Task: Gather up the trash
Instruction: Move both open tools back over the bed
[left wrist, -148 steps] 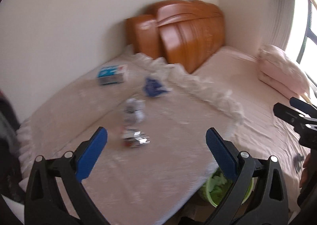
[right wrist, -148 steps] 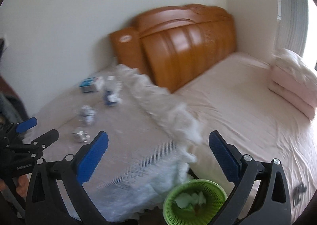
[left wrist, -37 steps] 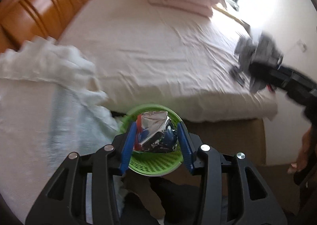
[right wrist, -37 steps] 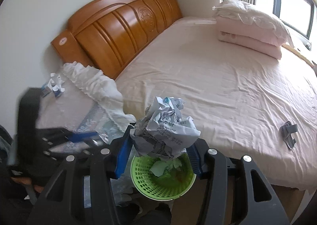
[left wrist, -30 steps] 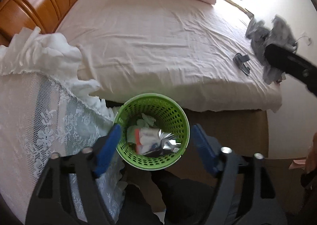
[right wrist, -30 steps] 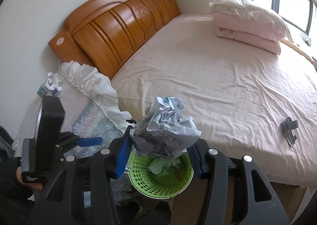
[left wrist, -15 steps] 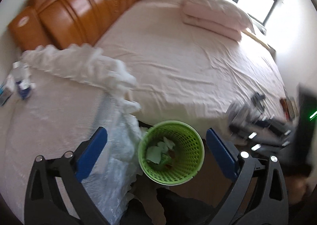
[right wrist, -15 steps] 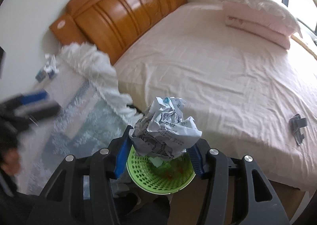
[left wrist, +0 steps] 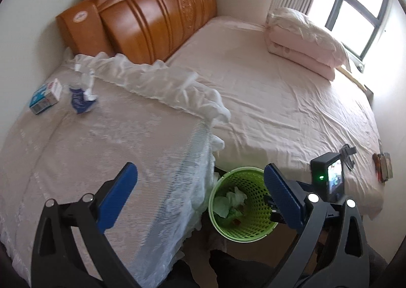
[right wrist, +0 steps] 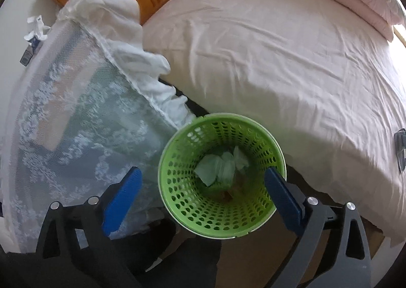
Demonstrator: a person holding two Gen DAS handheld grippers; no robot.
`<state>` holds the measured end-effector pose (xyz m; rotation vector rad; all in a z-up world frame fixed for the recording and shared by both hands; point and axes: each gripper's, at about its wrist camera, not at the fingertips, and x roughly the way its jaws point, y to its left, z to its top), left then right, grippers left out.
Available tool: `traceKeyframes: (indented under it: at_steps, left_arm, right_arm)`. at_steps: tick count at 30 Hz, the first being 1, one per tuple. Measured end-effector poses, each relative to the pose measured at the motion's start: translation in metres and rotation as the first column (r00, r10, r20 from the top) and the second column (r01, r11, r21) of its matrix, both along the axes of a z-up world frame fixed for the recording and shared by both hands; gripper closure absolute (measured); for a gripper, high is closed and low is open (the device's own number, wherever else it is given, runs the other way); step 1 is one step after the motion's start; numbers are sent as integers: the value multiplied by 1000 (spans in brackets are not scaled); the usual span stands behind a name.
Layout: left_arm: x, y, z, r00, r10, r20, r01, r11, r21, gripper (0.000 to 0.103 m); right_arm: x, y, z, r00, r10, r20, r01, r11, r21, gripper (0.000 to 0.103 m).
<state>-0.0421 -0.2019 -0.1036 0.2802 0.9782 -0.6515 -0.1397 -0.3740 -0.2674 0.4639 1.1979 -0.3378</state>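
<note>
While the right gripper (right wrist: 200, 191) hung directly over the green basket (right wrist: 253, 223), its jaws had just been opened wide, nothing between them. Remaining trash, a blue wrapper (left wrist: 81, 101), lay far ahead of the open, empty left gripper (left wrist: 200, 192); that should be approached next.

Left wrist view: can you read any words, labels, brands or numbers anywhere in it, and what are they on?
No text can be read.
Blue and white box on the lace-covered table: has print, too blurred to read.
Blue wrapper beside it: pale markings, illegible.
Oval sticker on the wooden headboard: reddish mark, too small to read.
Small camera screen at right: shows a picture only, with no legible characters.
</note>
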Motion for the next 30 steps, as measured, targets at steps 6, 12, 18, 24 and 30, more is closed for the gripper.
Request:
traceKeyframes:
  at_steps: [6,12,18,24,30]
  left_arm:
    - [8,33,25,997,61,44,-59,997,-47,8]
    - [21,86,65,978,174,112,-161,980,-119,8]
    - [35,139,77,946,303,118,-284,947,-149,8]
    - [46,177,74,909,404,99,-386,908,-162,8]
    - [51,188,73,893,438,107,-421,895,-147,8]
  right_arm:
    - [30,24,96,987,69,143,-50,990,-130,2]
    - [61,64,194,936,173,308,-100,966,-239,2]
    - [91,105,231,881,282,380,-187,945,-268,2]
    - [111,138,236,853,356,381,-267,926,-267,2]
    - [122,154,233,841,389,376,-307,915,-261,2]
